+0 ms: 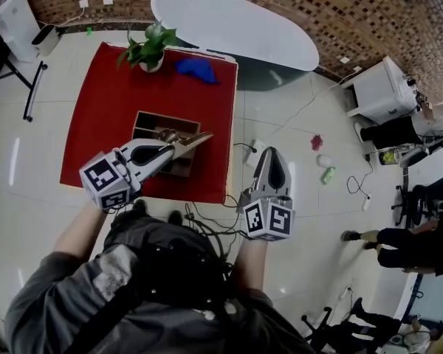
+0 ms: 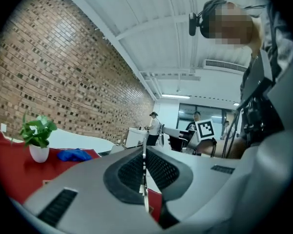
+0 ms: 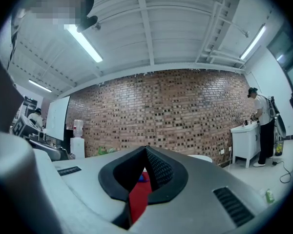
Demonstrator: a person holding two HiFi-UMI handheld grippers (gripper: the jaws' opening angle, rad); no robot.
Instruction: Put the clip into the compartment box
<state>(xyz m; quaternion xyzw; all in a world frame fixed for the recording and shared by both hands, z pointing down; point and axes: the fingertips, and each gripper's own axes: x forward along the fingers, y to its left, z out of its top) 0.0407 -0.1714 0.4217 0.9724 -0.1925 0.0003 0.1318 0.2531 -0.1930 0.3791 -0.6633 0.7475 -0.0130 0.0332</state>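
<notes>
Head view: left gripper (image 1: pixel 204 136) w/ jaws pressed together over brown wooden compartment box (image 1: pixel 151 118); clip unseen, drop unconfirmed; right gripper (image 1: pixel 269 152) closed.

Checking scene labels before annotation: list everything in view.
red table: 1, red, left of centre on the pale floor
compartment box: 1, brown wood, middle of the red table, under the left gripper
potted plant: 1, green in a white pot, far edge of the red table
blue item: 1, blue, crumpled, far right corner of the red table
oval table: 1, white, beyond the red table
cabinet: 1, white, right side
left gripper: 1, grey, jaws shut, over the box
right gripper: 1, grey, jaws shut, over the floor beside the red table
</notes>
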